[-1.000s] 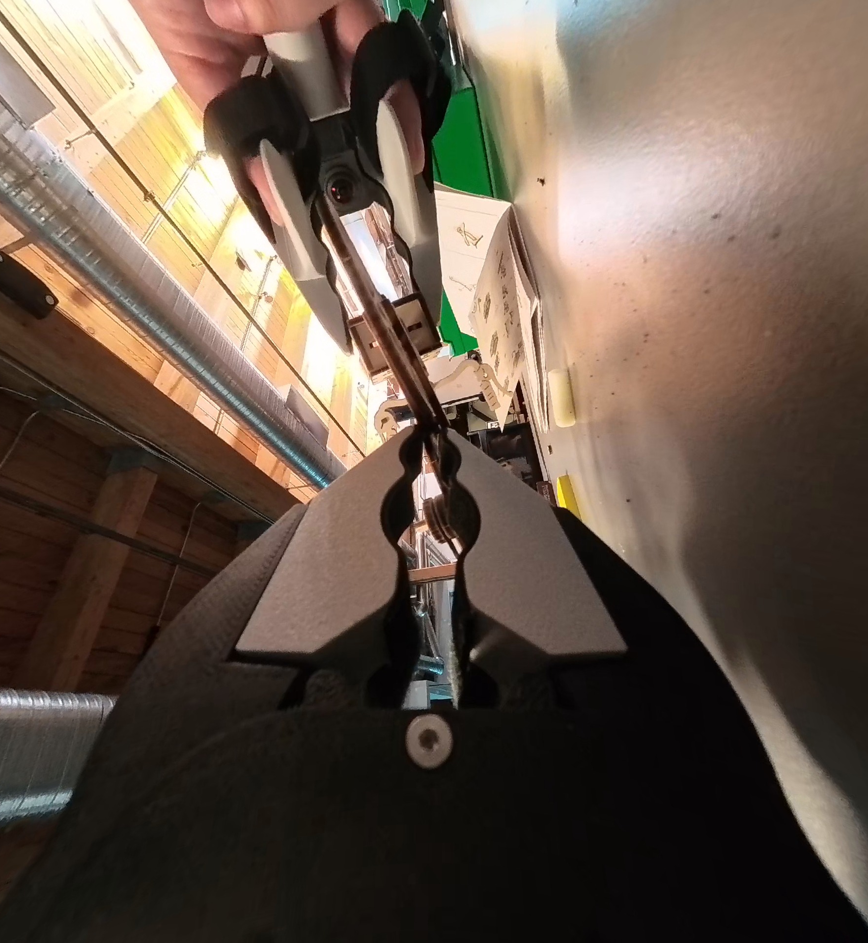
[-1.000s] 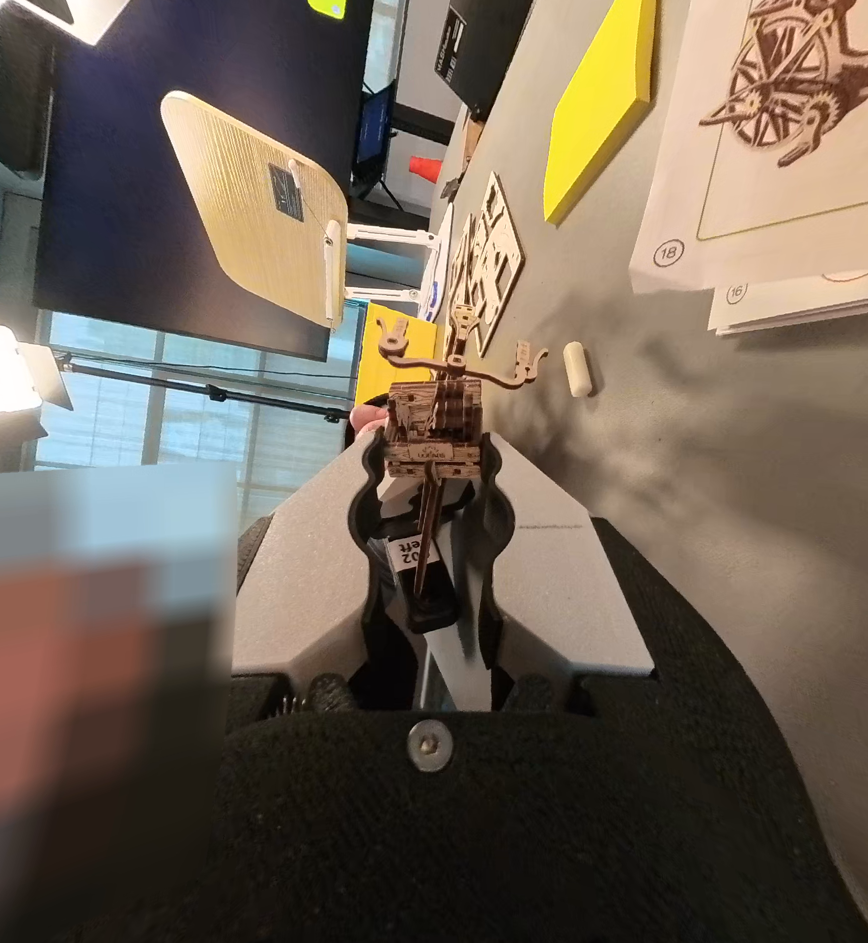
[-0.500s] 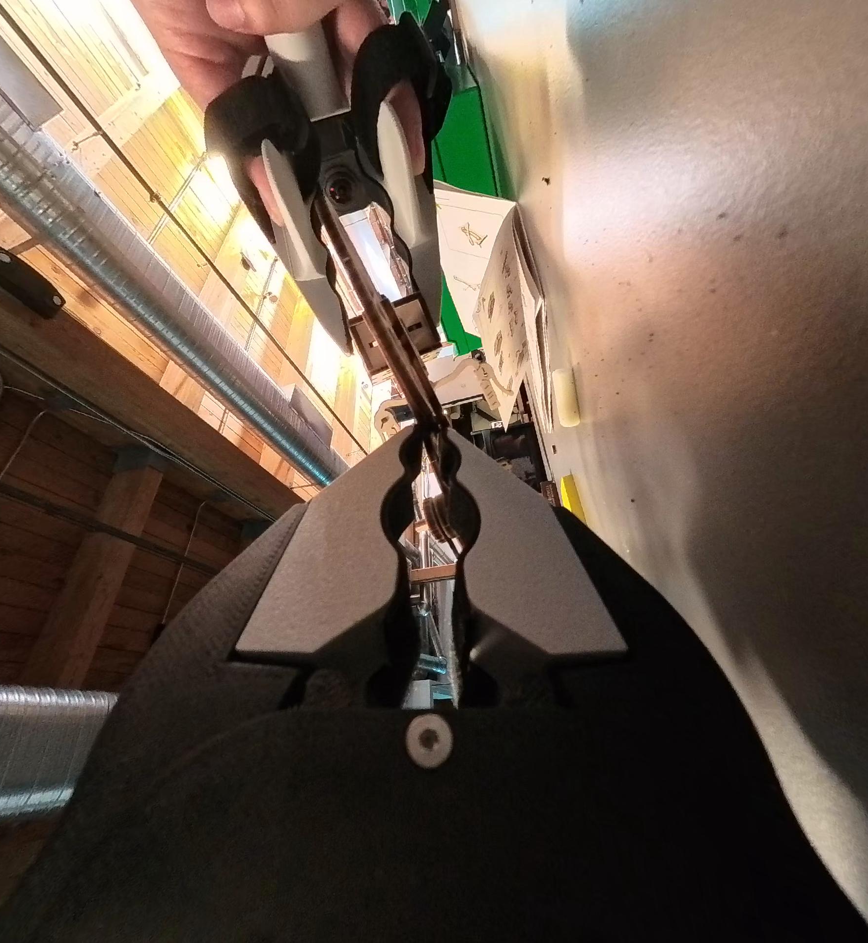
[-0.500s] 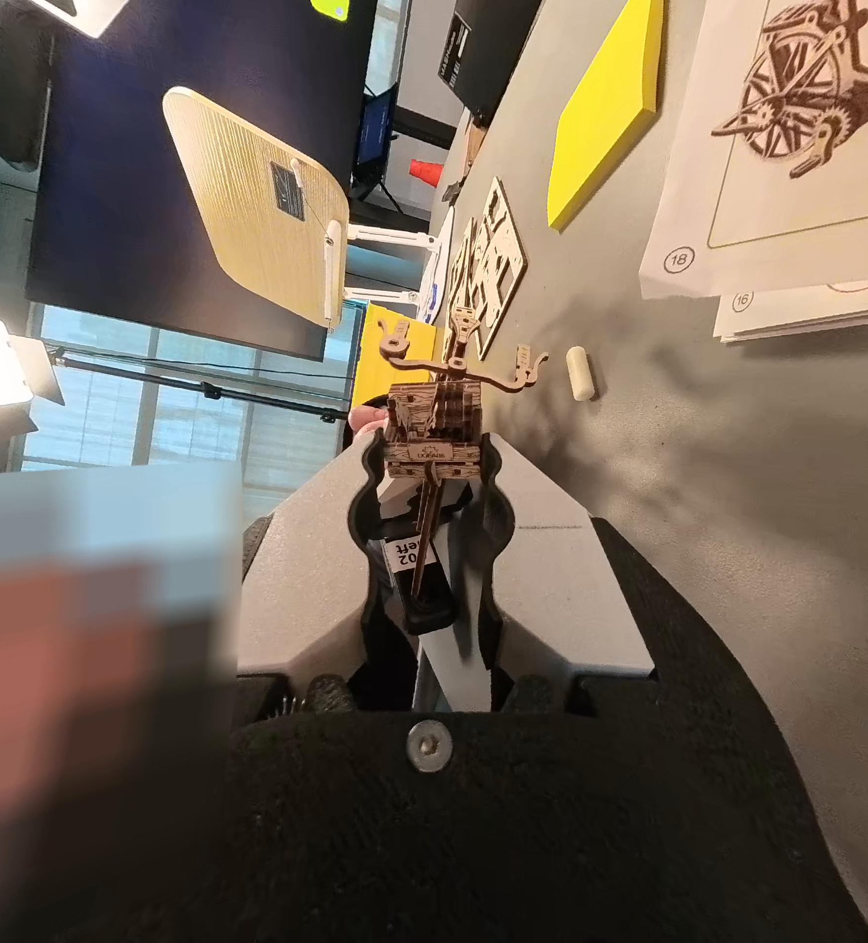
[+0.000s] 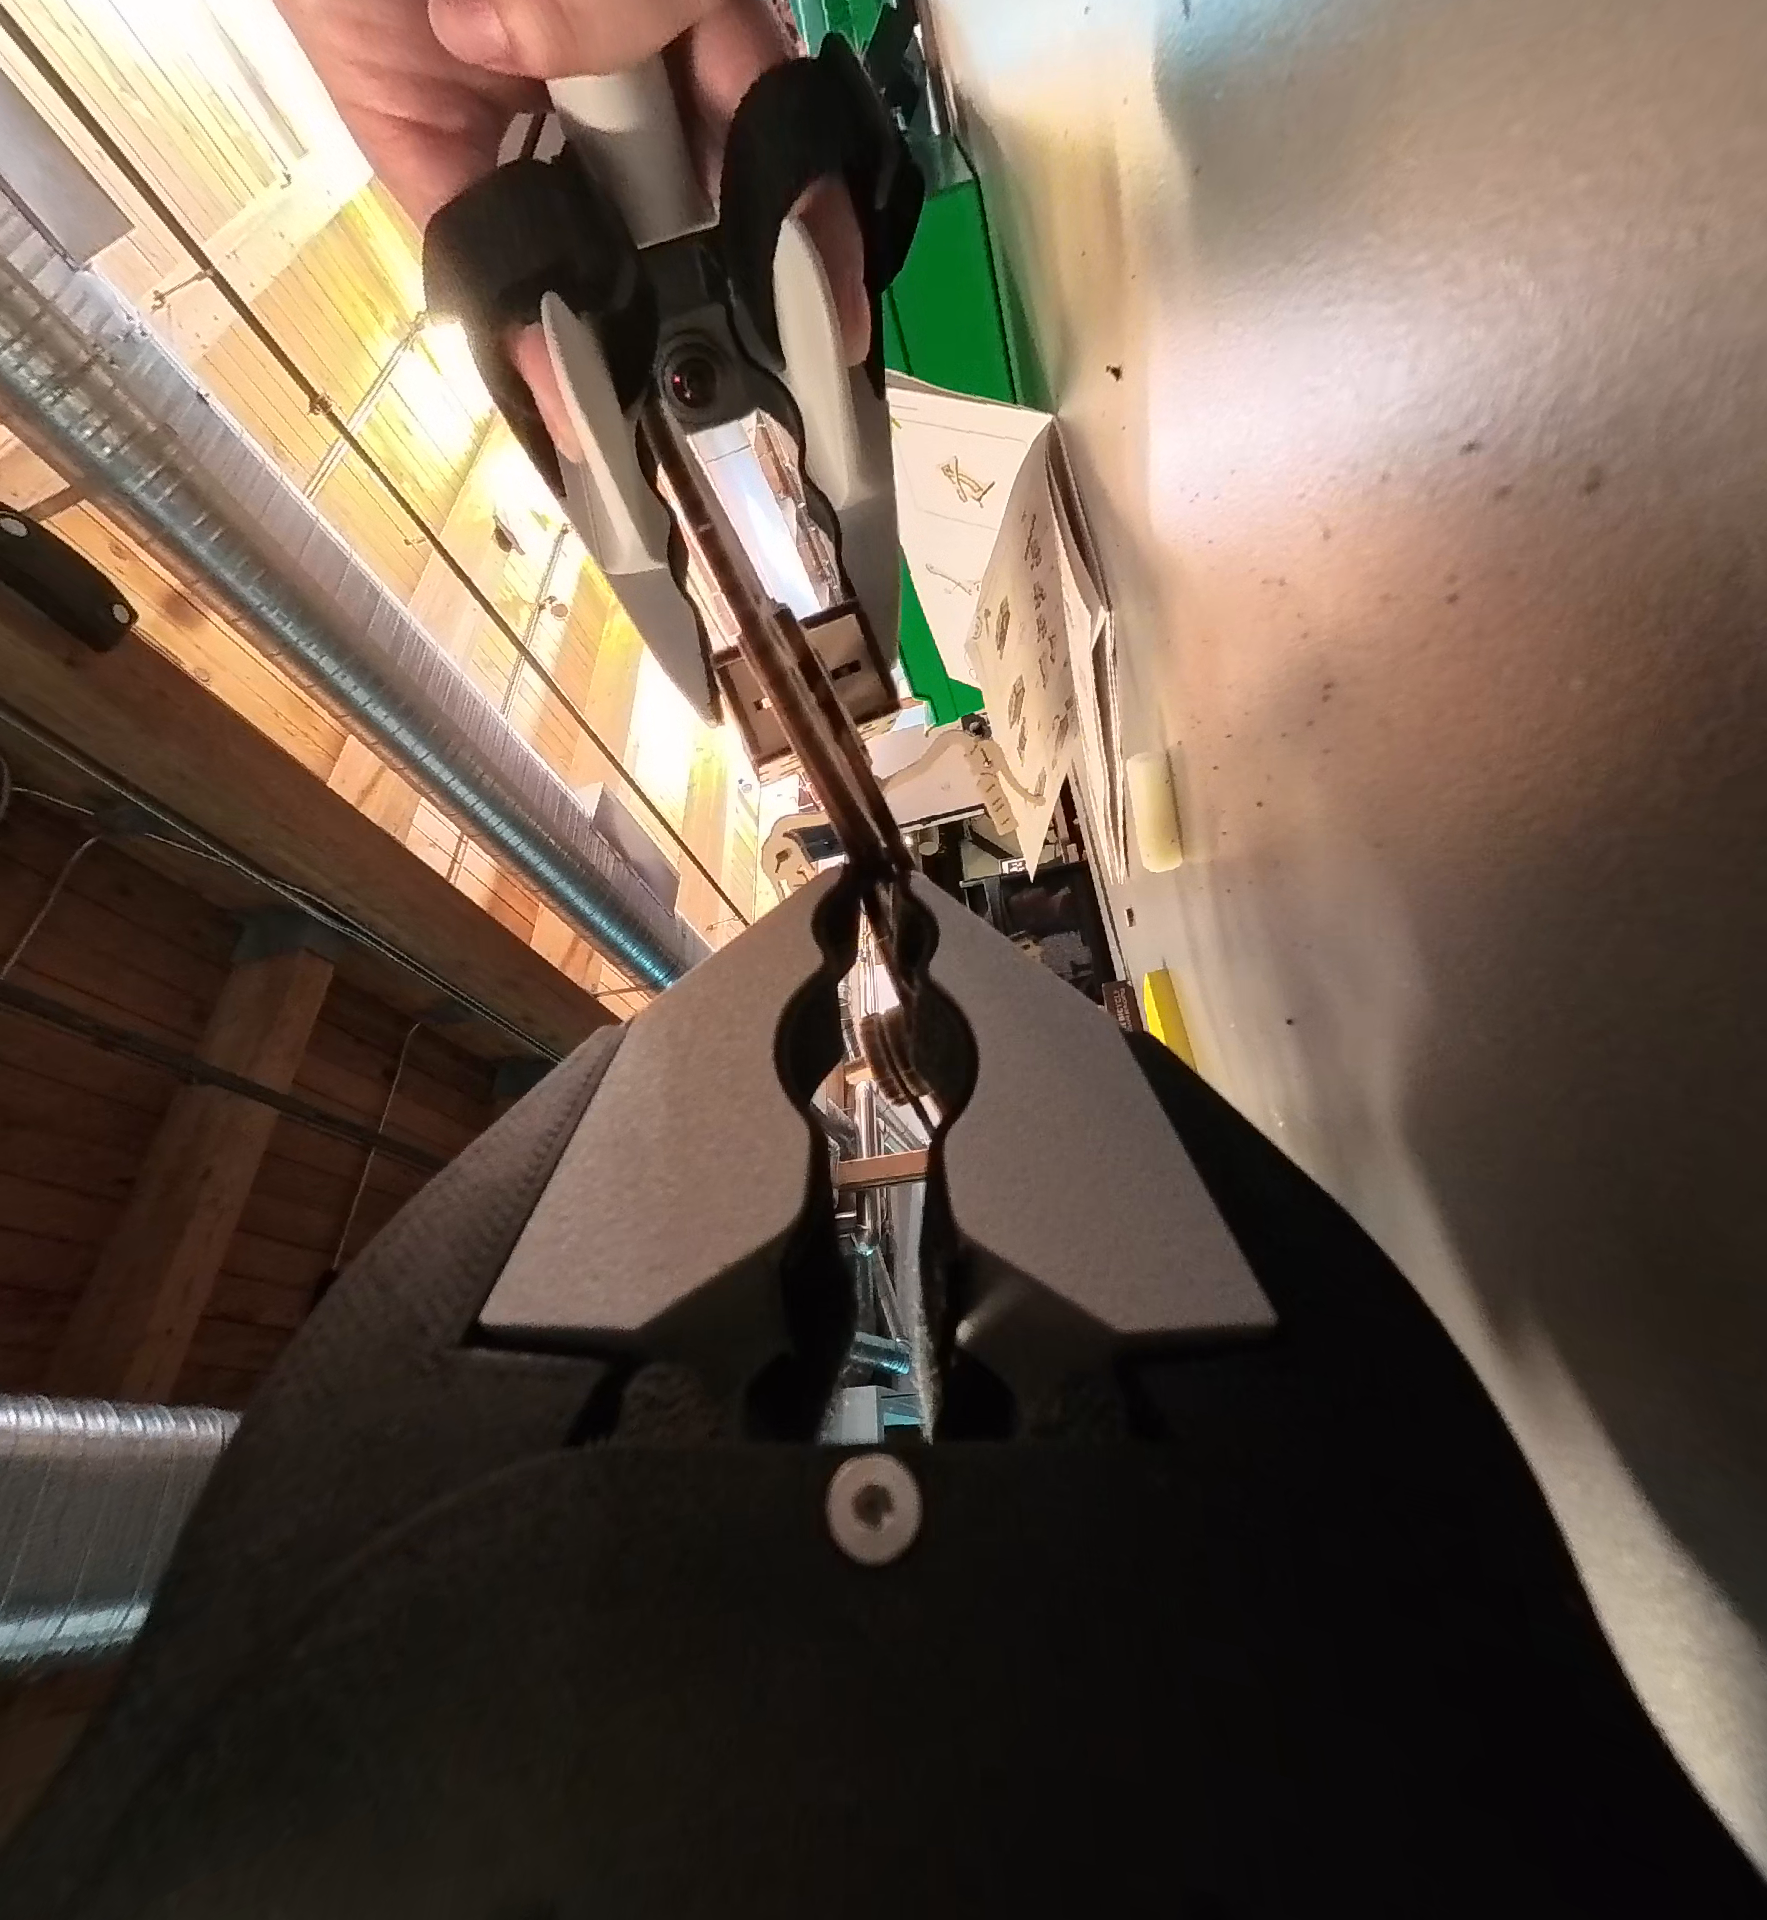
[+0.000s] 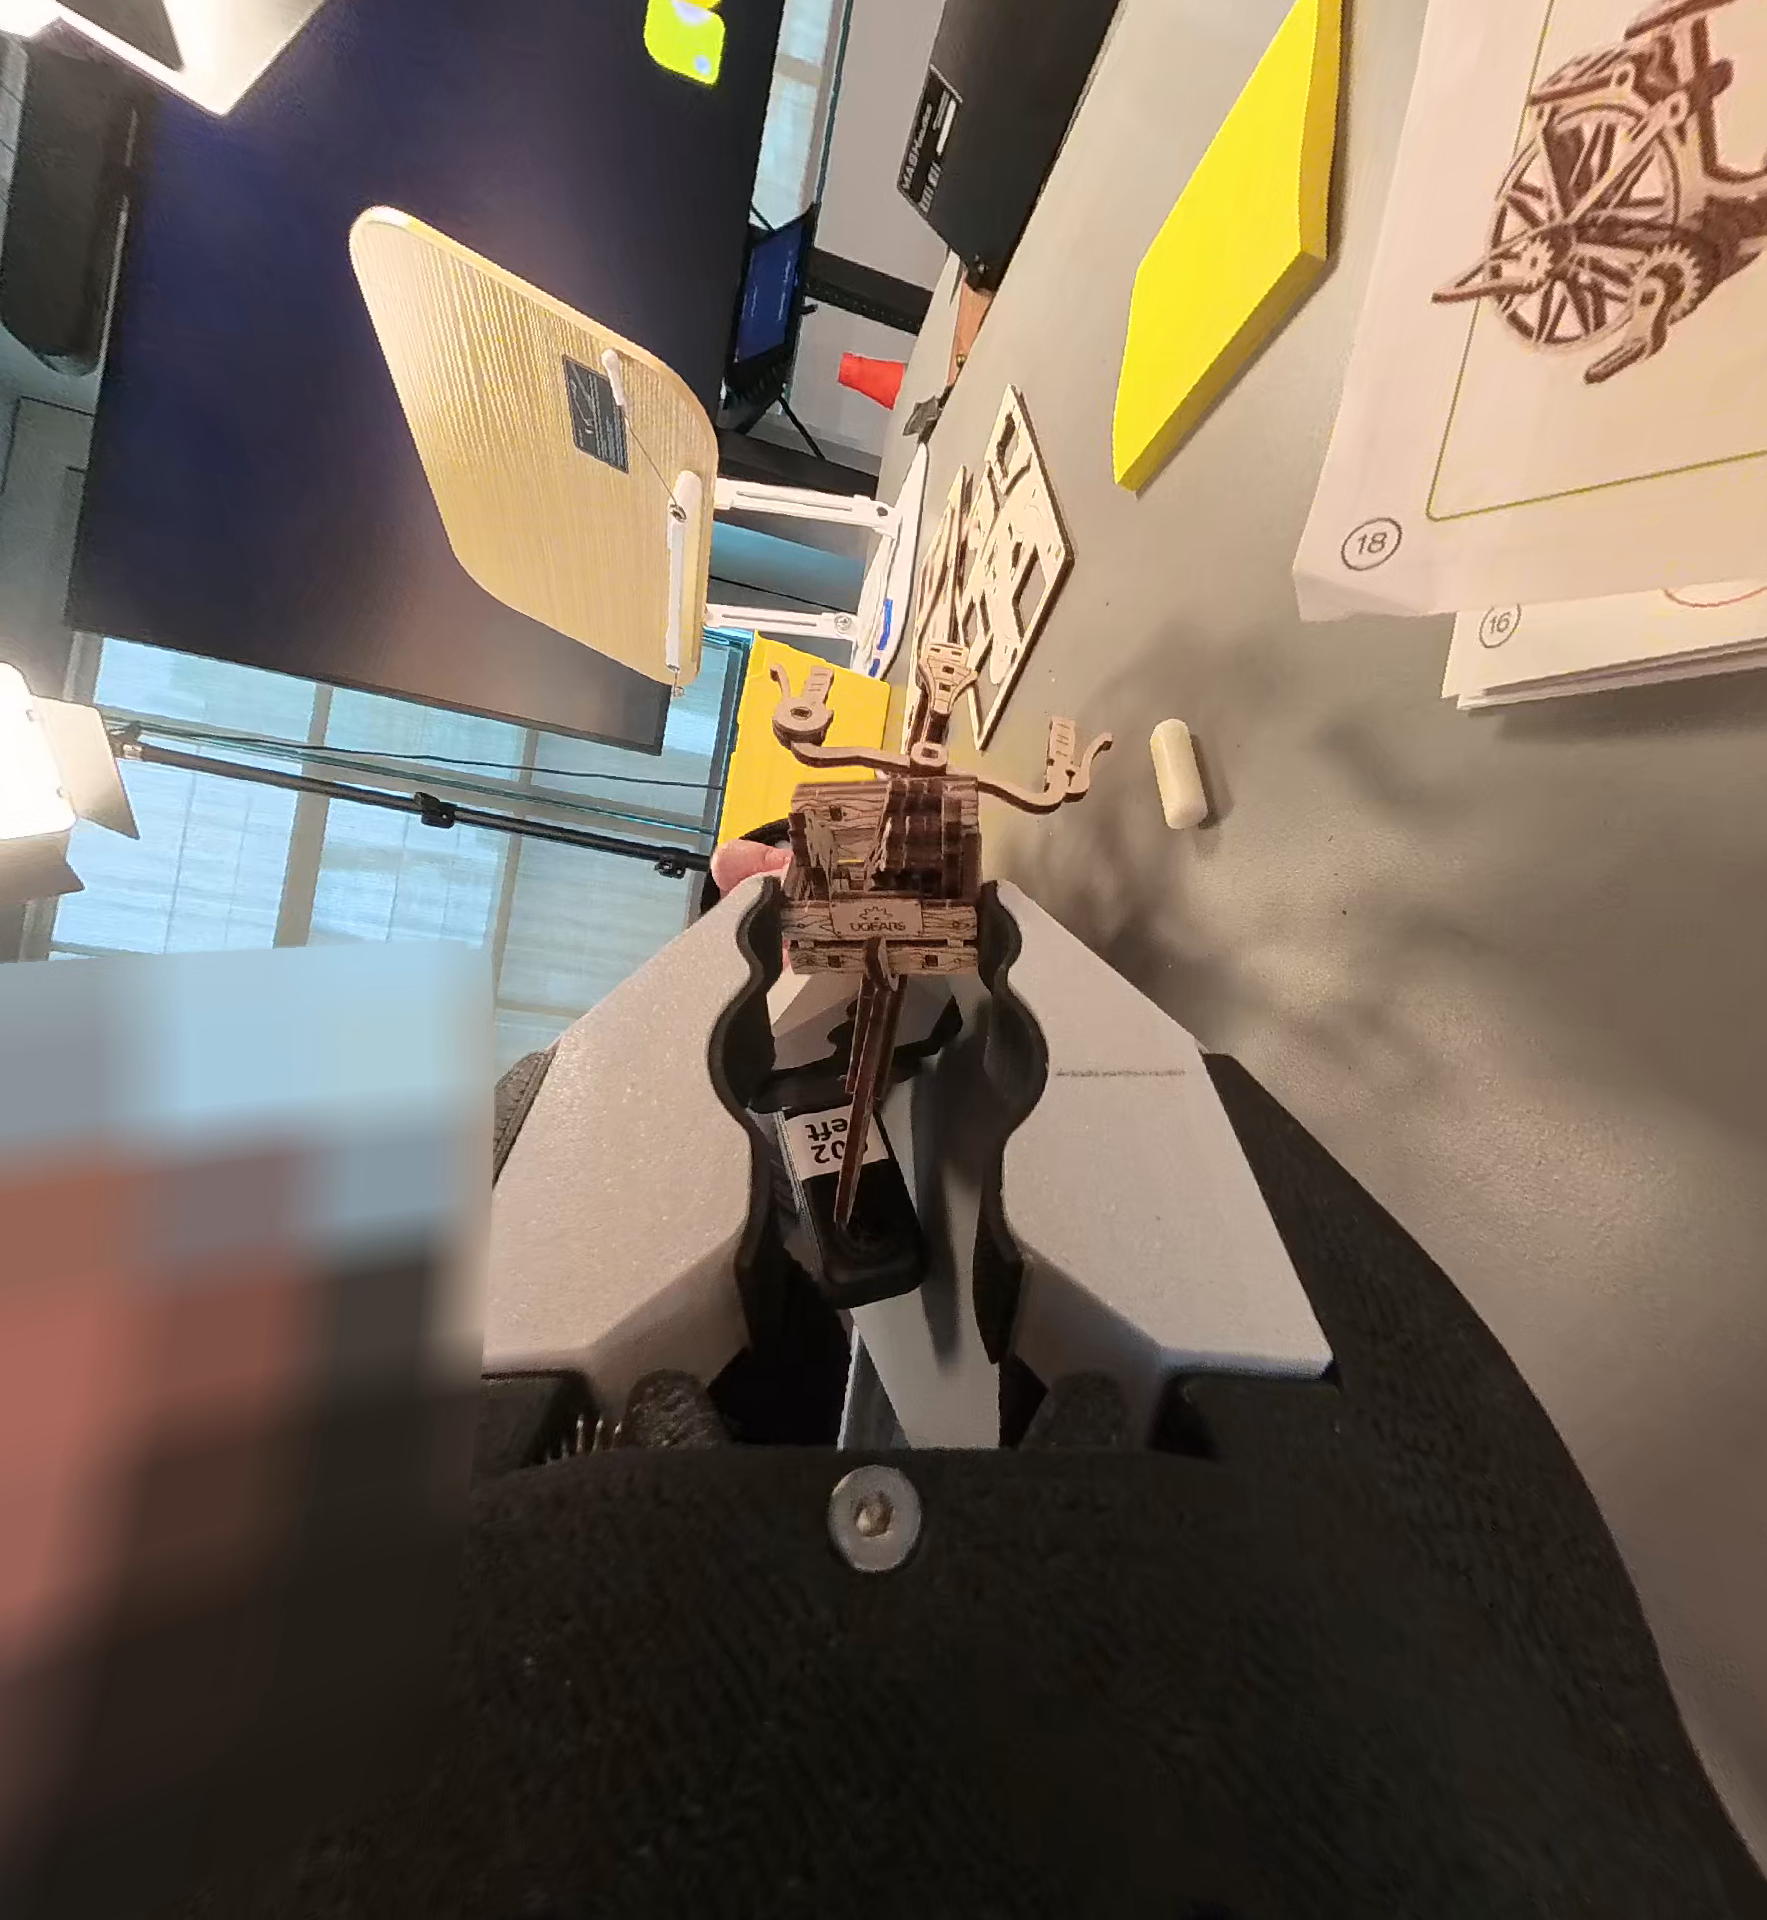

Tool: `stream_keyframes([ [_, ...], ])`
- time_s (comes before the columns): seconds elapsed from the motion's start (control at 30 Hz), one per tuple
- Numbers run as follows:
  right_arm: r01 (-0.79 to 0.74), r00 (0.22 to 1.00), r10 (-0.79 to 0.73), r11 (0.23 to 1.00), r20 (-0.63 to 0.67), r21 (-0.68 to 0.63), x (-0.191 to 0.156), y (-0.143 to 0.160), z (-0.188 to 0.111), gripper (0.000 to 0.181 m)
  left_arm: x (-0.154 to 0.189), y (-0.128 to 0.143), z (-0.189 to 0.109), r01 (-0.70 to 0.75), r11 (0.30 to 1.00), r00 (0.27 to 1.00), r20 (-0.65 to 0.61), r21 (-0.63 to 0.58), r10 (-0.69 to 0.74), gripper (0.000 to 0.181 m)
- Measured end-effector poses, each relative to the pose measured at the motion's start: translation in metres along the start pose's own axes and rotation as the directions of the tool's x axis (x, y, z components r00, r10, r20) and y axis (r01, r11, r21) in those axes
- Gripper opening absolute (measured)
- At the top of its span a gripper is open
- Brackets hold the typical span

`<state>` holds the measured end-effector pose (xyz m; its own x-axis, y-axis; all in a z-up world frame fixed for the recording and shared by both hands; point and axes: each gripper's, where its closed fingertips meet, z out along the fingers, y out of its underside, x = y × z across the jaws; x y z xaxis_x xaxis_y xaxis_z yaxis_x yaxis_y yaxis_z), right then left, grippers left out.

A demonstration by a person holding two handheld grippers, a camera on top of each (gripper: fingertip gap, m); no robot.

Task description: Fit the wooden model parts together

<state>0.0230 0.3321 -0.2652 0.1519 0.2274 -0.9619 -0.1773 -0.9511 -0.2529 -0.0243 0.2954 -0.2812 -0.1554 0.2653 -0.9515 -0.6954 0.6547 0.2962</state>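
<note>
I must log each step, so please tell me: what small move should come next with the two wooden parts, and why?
Probably a short, straight push of the left tool toward the right tool. Its thin wooden strip already meets the boxy wooden assembly that the right tool clamps, both held above the grey table; whether it is fully seated cannot be seen.

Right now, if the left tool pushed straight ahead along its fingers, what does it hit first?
The right tool, most likely. The left tool is shut on a thin wooden strip that runs straight into the wooden block held there. Depth is unclear, but nothing else shows between.
</note>
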Motion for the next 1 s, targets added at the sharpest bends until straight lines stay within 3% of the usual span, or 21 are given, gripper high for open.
stream_keyframes([
  [0.43,-0.016,1.000,0.016,1.000,-0.008,0.000,0.004,0.005,0.000,0.040,0.003,-0.001,0.001,0.003,1.000,1.000,-0.018,0.005,-0.002,0.004],
  [1.0,-0.015,1.000,0.012,0.988,0.016,0.156,0.016,0.009,-0.003,0.036,0.011,-0.005,0.001,0.023,0.999,0.997,-0.076,0.027,-0.020,0.004],
])
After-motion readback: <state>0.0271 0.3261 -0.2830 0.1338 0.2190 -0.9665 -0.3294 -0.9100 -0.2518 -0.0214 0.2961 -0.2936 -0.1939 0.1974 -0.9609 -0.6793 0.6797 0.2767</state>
